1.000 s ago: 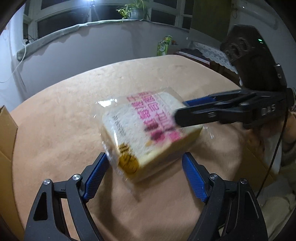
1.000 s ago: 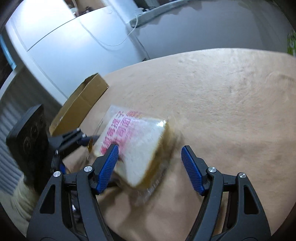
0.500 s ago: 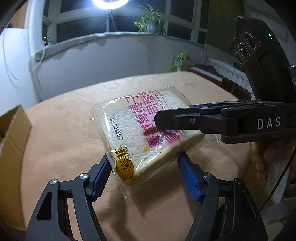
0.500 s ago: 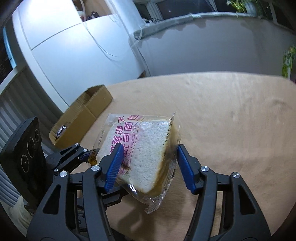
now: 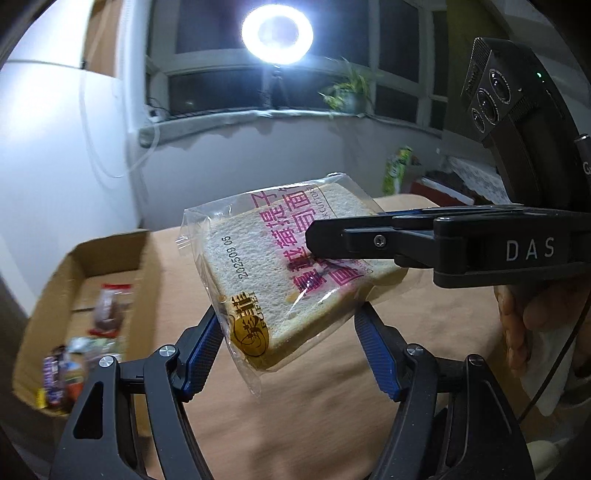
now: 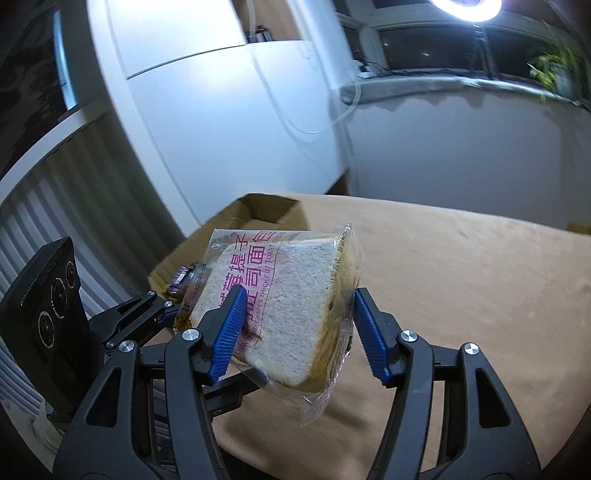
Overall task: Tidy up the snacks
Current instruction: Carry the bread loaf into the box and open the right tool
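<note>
A clear packet of sliced toast bread [image 5: 280, 273] with pink lettering hangs in the air above the tan table [image 5: 332, 424]. Both grippers hold it. My left gripper [image 5: 288, 347] is shut on its lower edge. My right gripper [image 6: 295, 325] is shut across its sides; in the left wrist view its black fingers [image 5: 354, 240] cross the packet from the right. The packet also shows in the right wrist view [image 6: 291, 295], tilted, with the left gripper [image 6: 162, 314] at its left edge.
An open cardboard box [image 5: 85, 280] stands at the table's left end with several wrapped snacks [image 5: 107, 306] inside; it also shows in the right wrist view [image 6: 258, 214]. A ring light [image 5: 277, 31] shines at the window. A green bag [image 5: 397, 166] stands beyond the table.
Both grippers closed on the bread packet and lifted it off the table. They have swung left, so the cardboard box with snacks has come into view.
</note>
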{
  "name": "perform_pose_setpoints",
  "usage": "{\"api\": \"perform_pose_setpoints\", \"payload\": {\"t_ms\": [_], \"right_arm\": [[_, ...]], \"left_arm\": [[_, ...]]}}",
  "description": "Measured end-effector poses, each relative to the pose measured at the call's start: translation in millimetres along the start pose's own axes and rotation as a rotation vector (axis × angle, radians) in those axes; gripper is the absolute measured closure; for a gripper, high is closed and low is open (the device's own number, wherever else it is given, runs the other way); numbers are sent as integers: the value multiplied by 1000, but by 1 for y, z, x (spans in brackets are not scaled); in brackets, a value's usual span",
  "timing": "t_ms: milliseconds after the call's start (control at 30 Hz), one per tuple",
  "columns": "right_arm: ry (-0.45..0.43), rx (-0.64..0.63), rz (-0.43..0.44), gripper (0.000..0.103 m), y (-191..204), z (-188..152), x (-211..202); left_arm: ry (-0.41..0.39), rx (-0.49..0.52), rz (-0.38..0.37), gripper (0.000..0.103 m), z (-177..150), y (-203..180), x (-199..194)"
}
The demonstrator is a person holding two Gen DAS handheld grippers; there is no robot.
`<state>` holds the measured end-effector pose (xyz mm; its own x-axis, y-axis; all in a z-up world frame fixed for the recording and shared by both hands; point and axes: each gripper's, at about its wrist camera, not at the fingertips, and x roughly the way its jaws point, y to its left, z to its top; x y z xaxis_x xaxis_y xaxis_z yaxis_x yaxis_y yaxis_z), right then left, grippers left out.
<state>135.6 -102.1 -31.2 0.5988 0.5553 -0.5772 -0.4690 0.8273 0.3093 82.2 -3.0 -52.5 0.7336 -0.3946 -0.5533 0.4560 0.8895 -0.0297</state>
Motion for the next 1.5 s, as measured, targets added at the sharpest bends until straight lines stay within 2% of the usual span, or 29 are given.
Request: {"api": "perform_pose_setpoints", "payload": {"t_ms": [467,833,1067,1133,1167,1233,1300,1400,1467,1500], "right_arm": [[70,-126,142,41,80,27,94],[71,-167,190,41,105,46,138],[33,-184,158,40,110,56,146],[70,-187,106,31,106,53,158],[87,-170,76,31,103,52,160],[56,-166,50,31,99,45,148],[23,-199,22,30,99,35,133],[-13,-227,-11,30,100,18,112],[-29,-232,-31,29,99,9,101],[-38,-232,-45,25,98,3,94]], "left_arm": [[-13,-135,174,32,-30,96,-36],[-6,-187,256,32,-30,147,-39],[-4,-183,272,31,-21,163,-32],[13,-183,275,26,-20,167,-22],[33,-181,288,22,-21,169,-15],[96,-179,358,22,-29,171,-2],[111,-186,378,22,-36,167,-6],[59,-240,360,22,-46,161,-29],[32,-275,381,21,-50,161,-44],[19,-291,397,19,-50,161,-50]]}}
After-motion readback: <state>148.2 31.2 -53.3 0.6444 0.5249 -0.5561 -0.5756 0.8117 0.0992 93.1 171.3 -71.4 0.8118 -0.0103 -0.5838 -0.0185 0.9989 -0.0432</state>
